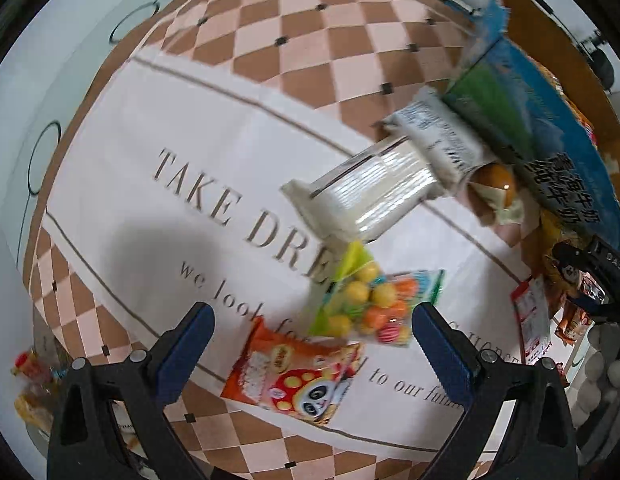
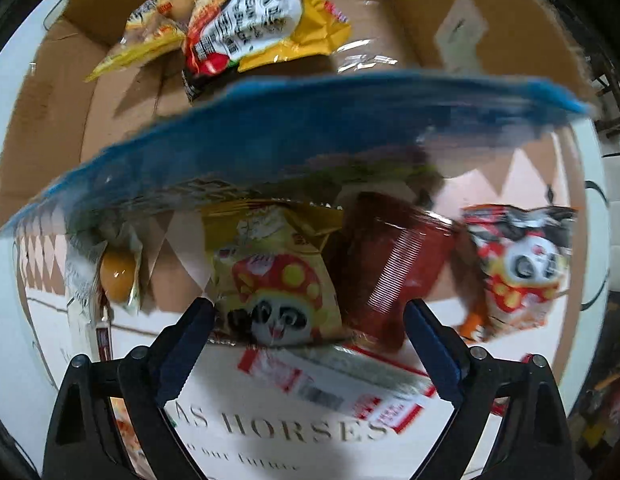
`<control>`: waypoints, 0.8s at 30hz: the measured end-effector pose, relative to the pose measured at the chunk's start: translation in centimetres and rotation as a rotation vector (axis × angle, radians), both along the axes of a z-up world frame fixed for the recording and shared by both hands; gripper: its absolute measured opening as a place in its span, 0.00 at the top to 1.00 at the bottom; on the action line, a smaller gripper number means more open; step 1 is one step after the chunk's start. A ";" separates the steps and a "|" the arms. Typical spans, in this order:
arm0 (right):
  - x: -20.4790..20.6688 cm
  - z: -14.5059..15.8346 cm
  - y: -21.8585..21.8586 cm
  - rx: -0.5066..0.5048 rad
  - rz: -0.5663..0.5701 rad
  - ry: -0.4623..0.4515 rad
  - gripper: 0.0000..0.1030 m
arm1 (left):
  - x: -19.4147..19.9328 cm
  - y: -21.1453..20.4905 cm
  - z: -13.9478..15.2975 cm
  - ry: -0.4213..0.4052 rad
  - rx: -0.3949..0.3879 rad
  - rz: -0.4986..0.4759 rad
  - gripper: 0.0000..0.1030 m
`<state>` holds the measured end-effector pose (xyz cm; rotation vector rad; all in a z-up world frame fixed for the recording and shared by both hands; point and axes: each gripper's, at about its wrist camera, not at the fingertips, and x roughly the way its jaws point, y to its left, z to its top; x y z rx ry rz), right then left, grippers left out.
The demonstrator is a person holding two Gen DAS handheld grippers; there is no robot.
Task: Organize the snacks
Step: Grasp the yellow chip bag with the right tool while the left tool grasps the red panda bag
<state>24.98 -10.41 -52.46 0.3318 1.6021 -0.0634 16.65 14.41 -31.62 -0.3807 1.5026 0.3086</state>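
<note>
In the left wrist view my left gripper point(image 1: 313, 312) is open and points down at the tablecloth. Below its fingers lie a clear bag of coloured candy balls point(image 1: 366, 304) and an orange panda snack packet point(image 1: 293, 372); neither is gripped. In the right wrist view my right gripper point(image 2: 309, 308) is open above a yellow panda snack packet point(image 2: 277, 280), whose lower edge lies between the fingertips. A dark red packet point(image 2: 394, 264) and a red panda packet point(image 2: 518, 272) lie to its right. The cardboard box point(image 2: 37, 120) behind holds yellow noodle packets point(image 2: 249, 20).
A clear plastic pack point(image 1: 366, 196), a white packet point(image 1: 438, 136) and a brown egg packet point(image 1: 496, 188) lie beside the box's blue wall point(image 1: 550, 140). A white and red packet point(image 2: 334, 384) lies under the right gripper. More snacks point(image 1: 29, 384) sit at the table's left edge.
</note>
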 end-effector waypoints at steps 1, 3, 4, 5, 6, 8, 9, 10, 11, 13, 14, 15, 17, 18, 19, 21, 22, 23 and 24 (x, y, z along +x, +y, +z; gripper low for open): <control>0.1 -0.3 0.3 0.003 0.007 0.005 0.18 | -0.2 0.2 -0.1 0.004 0.000 0.001 0.02; 0.0 -0.3 1.2 -0.057 0.046 0.005 0.40 | -0.7 0.2 -0.3 0.013 -0.004 -0.012 0.02; -0.1 -0.2 1.5 -0.058 0.061 -0.008 0.44 | -1.0 0.2 -0.4 0.021 -0.005 -0.020 0.02; -0.4 -0.1 1.8 -0.050 0.078 -0.005 0.45 | -1.3 0.1 -0.4 0.030 -0.007 -0.030 0.02; -0.7 0.0 1.9 -0.037 0.085 0.003 0.46 | -1.9 0.0 -0.6 0.040 -0.009 -0.044 0.02; -1.9 0.7 2.2 -0.011 0.107 -0.004 0.46 | -3.0 -0.1 -1.1 0.065 -0.004 -0.064 0.02; -2.6 1.1 2.4 -0.006 0.123 -0.009 0.46 | -3.5 -0.1 -1.4 0.079 -0.012 -0.072 0.02; -3.5 1.8 2.7 0.004 0.145 -0.016 0.46 | -3.9 -0.2 -1.7 0.089 -0.017 -0.080 0.02; -4.5 2.3 2.8 0.019 0.161 -0.021 0.46 | -4.4 -0.4 -2.1 0.105 -0.017 -0.092 0.02; -6.3 3.0 3.3 0.047 0.194 -0.019 0.46 | -5.2 -0.9 -3.3 0.141 -0.015 -0.118 0.02; -7.3 3.2 3.5 0.060 0.208 -0.015 0.46 | -5.4 -1.0 -3.8 0.156 -0.014 -0.125 0.02; -8.3 3.3 3.7 0.072 0.218 -0.011 0.46 | -5.6 -1.3 -4.6 0.175 -0.015 -0.137 0.02; -10.3 3.1 4.3 0.078 0.242 0.003 0.46 | -5.5 -1.8 -5.8 0.202 -0.002 -0.157 0.02; -11.0 2.8 4.6 0.076 0.245 0.007 0.46 | -5.6 -2.1 -6.5 0.212 -0.003 -0.163 0.02; -11.7 2.3 4.8 0.069 0.248 0.016 0.46 | -5.6 -2.3 -7.0 0.214 -0.012 -0.167 0.02; -12.7 1.2 5.0 0.074 0.239 0.039 0.46 | -5.8 -2.4 -7.7 0.215 -0.019 -0.171 0.02; -13.0 0.8 5.1 0.076 0.231 0.050 0.46 | -6.0 -2.4 -7.9 0.215 -0.021 -0.172 0.02; -13.4 0.3 5.1 0.076 0.222 0.060 0.46 | -6.1 -2.5 -8.2 0.211 -0.024 -0.172 0.04; -13.9 0.0 5.0 0.078 0.217 0.065 0.46 | -6.2 -2.7 -8.3 0.207 -0.027 -0.169 0.10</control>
